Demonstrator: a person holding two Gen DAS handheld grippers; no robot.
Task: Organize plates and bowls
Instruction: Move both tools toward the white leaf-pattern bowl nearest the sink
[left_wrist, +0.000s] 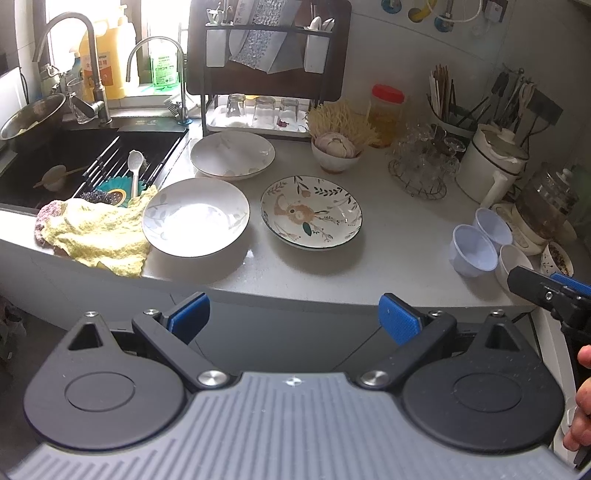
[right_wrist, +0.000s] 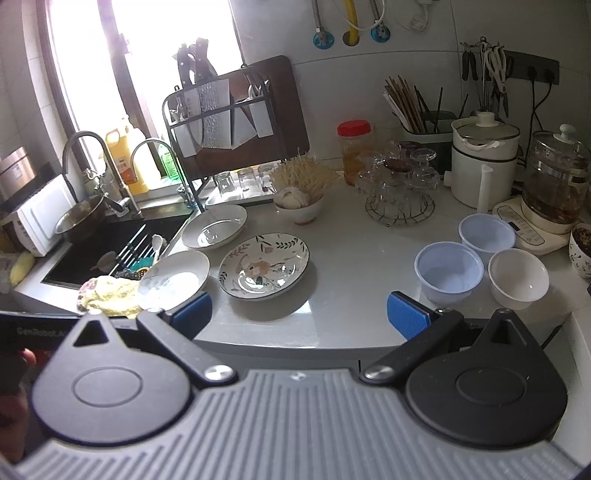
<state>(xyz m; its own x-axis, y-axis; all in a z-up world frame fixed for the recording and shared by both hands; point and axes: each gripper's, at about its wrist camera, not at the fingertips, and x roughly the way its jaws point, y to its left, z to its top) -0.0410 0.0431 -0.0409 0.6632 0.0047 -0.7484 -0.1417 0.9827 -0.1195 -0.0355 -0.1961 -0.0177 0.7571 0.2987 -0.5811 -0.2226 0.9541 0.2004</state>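
Grippers: left gripper (left_wrist: 294, 317) and right gripper (right_wrist: 298, 314) are spread wide, empty. Ahead of the left lie two white plates (left_wrist: 195, 217) and a floral plate (left_wrist: 311, 212); ahead-right of the right, three bowls (right_wrist: 448, 271). Glazed ware: rigid, slippery, fragile. Grip at rims.

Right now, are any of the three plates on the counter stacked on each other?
No: the floral plate and the two white plates each lie separately on the counter.

Faint pale lettering "GenRobot.A…", cut off by the gripper housing, on a black flat-sided device body (right_wrist: 35, 332) at left edge of right wrist view. Bottle labels by the window too blurred to read.
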